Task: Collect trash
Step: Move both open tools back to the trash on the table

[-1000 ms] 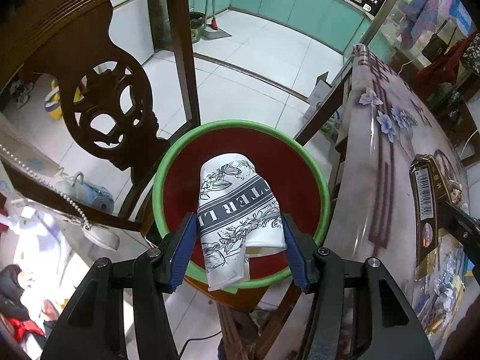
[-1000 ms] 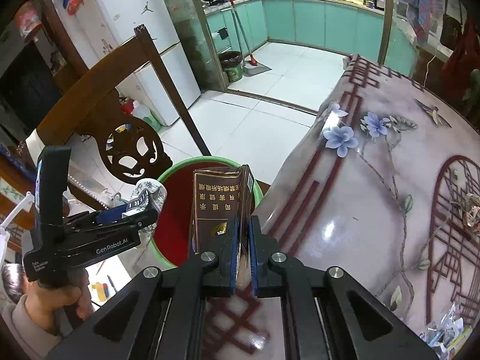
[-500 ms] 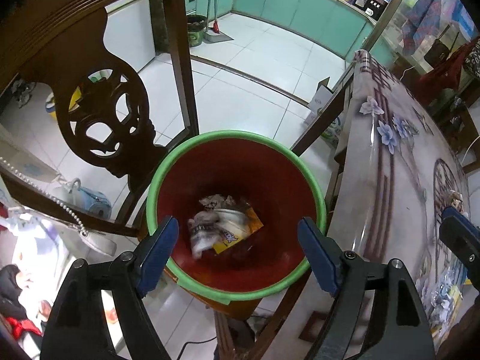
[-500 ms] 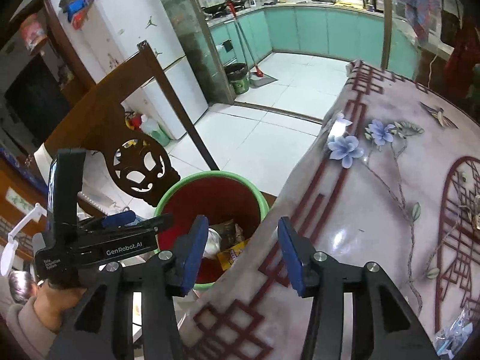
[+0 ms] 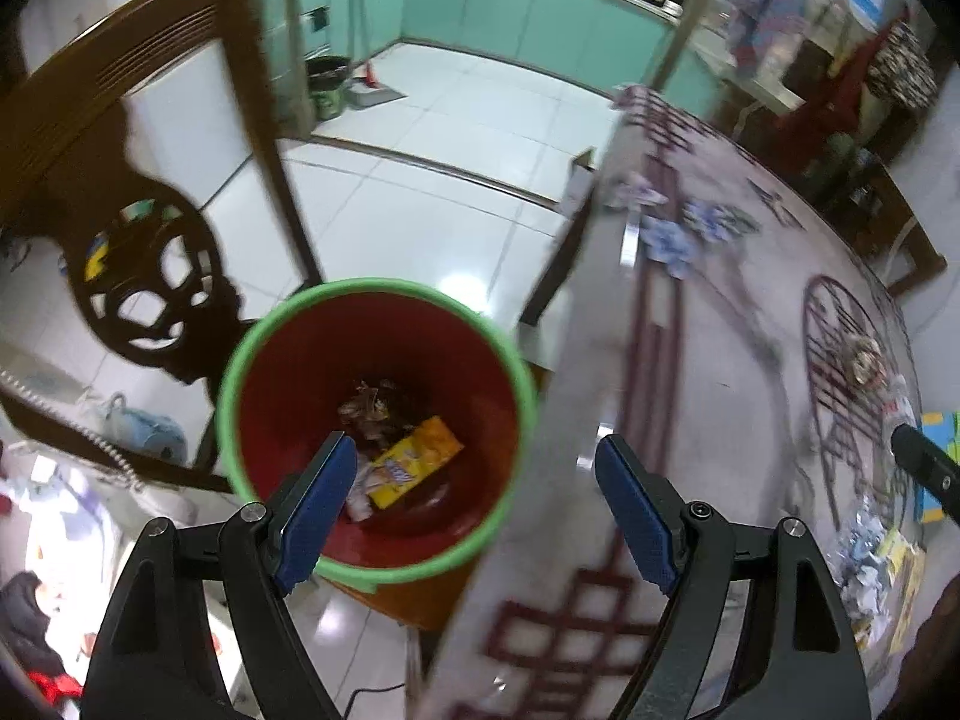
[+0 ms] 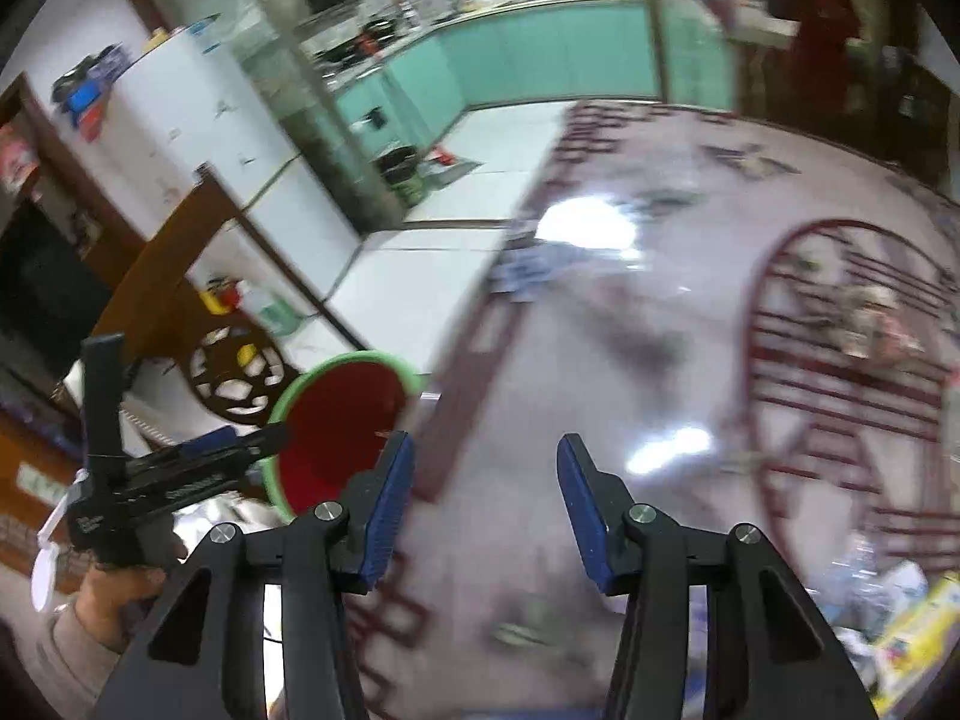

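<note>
Both tongs released, nothing held. Left tongs [image 5: 474,504] hang over the gap between the green-rimmed red bin [image 5: 384,561] and the counter [image 5: 720,372] edge; right tongs [image 6: 486,504] sit over the counter's near edge, aimed across its patterned top. Bin stands on the floor just beside the counter's left edge, next to a carved wooden chair [image 5: 144,276]. Inside it: yellow snack wrapper [image 5: 414,462], crumpled brown wrapper [image 5: 369,405], pale scrap at the left pad. Trash yet to collect: crumpled foil and yellow packets [image 5: 870,552] at the counter's near right edge, small scraps [image 5: 864,360] toward the far right. Both views are blurred. Risk: thin crumpled pieces may slip the pads, or skid off the glossy counter edge; a release over the bin's rim could drop trash on the floor.
</note>
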Demonstrator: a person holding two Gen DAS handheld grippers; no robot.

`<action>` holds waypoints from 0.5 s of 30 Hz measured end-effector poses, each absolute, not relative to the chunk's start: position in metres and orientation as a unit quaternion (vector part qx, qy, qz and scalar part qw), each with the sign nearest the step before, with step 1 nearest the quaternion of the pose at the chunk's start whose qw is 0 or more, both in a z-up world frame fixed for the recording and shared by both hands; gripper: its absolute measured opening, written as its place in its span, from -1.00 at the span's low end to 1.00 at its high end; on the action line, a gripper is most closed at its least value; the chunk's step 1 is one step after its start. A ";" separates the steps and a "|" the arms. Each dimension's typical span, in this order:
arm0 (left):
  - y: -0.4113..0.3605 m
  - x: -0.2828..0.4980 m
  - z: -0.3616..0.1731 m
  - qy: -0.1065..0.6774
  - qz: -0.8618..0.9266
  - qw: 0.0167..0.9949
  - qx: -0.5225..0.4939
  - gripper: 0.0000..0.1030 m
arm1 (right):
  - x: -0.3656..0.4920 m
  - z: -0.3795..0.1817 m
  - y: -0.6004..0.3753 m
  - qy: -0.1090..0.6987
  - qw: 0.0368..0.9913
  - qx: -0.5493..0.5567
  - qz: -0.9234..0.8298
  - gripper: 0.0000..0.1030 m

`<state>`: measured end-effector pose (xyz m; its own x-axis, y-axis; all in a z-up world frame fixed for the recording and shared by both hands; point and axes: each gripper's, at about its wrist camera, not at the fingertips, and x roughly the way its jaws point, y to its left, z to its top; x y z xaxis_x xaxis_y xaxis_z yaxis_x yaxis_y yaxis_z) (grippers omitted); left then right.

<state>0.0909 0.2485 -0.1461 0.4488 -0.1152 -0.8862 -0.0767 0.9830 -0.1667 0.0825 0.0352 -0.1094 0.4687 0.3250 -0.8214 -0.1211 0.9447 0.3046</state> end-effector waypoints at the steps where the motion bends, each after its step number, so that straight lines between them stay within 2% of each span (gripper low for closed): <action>1: 0.239 0.091 -0.145 0.524 -0.020 0.847 -0.088 0.59 | 0.078 -0.107 0.016 0.499 0.853 0.103 0.113 -0.07; 9: 0.155 0.085 -0.134 0.519 -0.087 0.849 -0.053 0.59 | 0.040 -0.093 -0.125 0.492 0.861 0.125 -0.018 -0.07; 15: 0.083 0.066 -0.134 0.525 -0.155 0.836 -0.024 0.59 | 0.003 -0.098 -0.210 0.516 0.839 0.148 -0.089 -0.07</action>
